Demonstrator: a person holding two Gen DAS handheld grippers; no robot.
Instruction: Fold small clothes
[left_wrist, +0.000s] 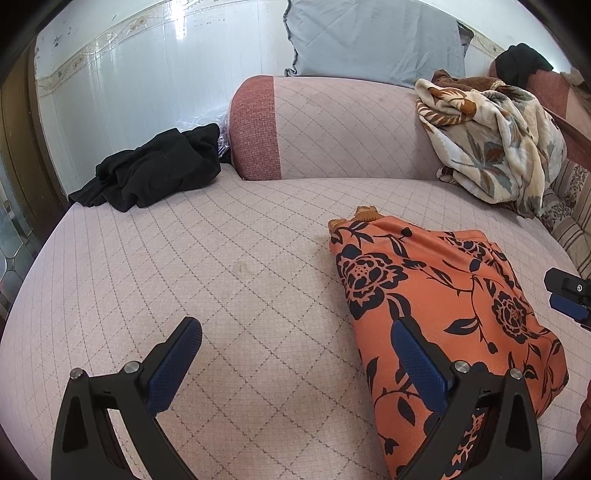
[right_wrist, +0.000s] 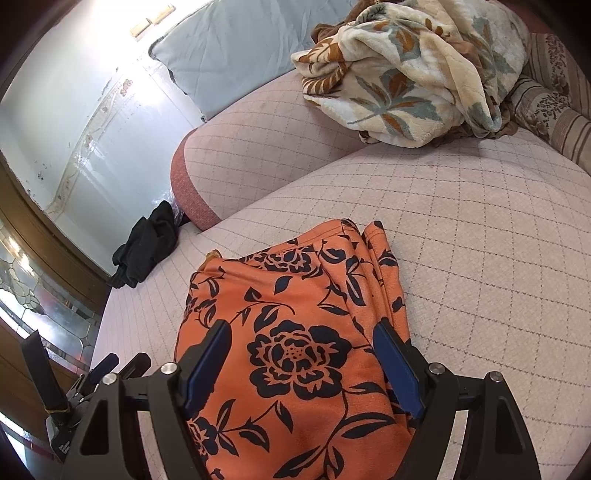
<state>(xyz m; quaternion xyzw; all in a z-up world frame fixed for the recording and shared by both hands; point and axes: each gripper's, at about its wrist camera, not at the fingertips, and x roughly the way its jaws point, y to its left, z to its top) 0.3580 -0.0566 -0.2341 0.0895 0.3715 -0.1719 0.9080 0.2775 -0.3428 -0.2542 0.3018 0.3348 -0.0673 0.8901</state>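
The left gripper (left_wrist: 295, 365) has its jaws spread wide and holds nothing. Its left finger hangs over bare sofa; its right finger overlaps the near left edge of the orange cloth (left_wrist: 439, 295), though contact cannot be judged. The right gripper (right_wrist: 301, 365) also has its jaws spread wide, one finger on each side of a large black flower printed on the cloth (right_wrist: 295, 332), with the fabric lying between and beneath them. Whether the pads touch the fabric cannot be told.

The cloth is orange with black flowers and leaves, folded into a compact rectangle. It lies flat on the pale quilted sofa seat (left_wrist: 229, 266), to the right of the left gripper and directly under the right one.

Farther out, a crumpled black garment (left_wrist: 151, 173) sits at the seat's far left edge, well apart from the cloth. A floral blanket (left_wrist: 491, 144) is heaped on the sofa back at the far right. A grey-blue pillow (left_wrist: 373, 40) stands behind the sofa back against a pale wall.
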